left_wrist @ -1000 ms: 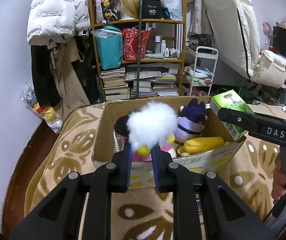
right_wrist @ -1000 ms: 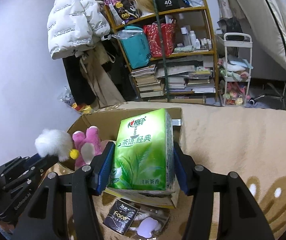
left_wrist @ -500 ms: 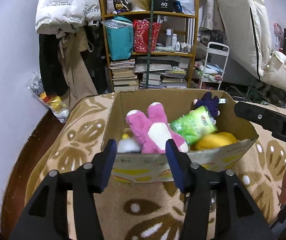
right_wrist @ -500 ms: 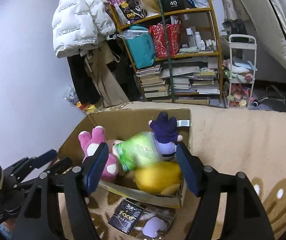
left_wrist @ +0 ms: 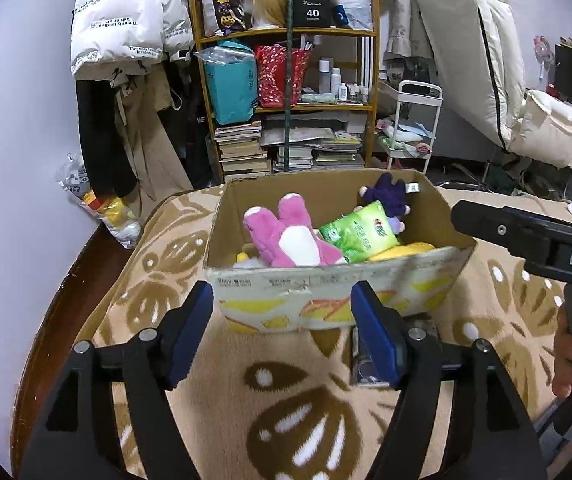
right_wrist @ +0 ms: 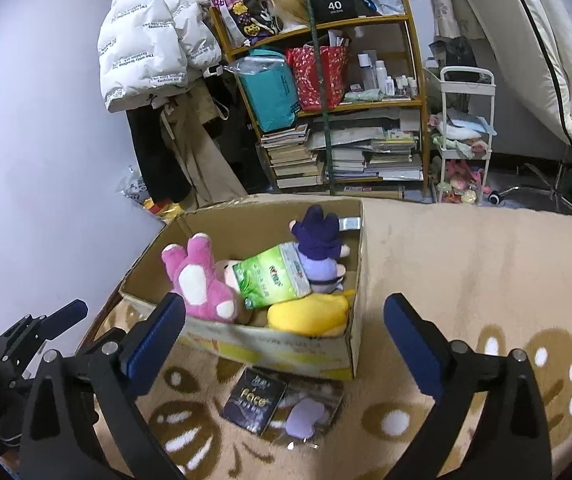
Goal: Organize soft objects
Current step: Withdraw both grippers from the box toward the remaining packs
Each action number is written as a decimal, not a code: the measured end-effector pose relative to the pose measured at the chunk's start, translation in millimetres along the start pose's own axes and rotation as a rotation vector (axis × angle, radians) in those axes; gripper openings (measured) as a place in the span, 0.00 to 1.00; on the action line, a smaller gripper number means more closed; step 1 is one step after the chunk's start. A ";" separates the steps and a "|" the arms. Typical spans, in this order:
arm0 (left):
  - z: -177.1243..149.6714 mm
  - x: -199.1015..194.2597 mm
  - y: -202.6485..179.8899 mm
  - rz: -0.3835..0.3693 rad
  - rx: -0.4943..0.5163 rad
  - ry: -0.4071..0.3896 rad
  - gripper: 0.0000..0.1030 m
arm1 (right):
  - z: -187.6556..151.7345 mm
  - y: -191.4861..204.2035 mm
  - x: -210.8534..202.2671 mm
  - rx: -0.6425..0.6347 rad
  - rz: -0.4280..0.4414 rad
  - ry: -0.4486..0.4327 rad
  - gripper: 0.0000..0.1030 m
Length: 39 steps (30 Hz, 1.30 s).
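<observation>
Patterned blanket (right_wrist: 466, 280), "Face" packet (right_wrist: 254, 403), cardboard box (right_wrist: 286, 354)

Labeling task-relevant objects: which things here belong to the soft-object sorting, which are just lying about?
Job:
cardboard box
pink plush
green tissue pack
purple doll
yellow plush

Lying about:
black Face packet
lilac pad
bookshelf
white jacket

plush toys (left_wrist: 286, 236), green tissue pack (left_wrist: 360, 232), inside box (left_wrist: 326, 288)
</observation>
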<state>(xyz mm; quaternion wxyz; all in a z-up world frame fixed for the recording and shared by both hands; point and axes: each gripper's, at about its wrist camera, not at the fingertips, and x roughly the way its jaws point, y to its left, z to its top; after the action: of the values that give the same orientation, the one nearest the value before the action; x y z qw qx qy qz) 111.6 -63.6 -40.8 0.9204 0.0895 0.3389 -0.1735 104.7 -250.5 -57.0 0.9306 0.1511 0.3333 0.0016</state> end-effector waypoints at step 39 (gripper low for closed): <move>-32.6 -11.5 -11.4 0.003 -0.008 0.121 0.87 | -37.9 -10.1 -13.4 0.066 -0.101 0.124 1.00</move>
<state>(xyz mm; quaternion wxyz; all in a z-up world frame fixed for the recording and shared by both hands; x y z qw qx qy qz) 79.8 -62.0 -58.4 0.8989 0.0966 0.3944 -0.1649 69.8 -250.9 -79.3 0.9016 0.1644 0.3974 -0.0467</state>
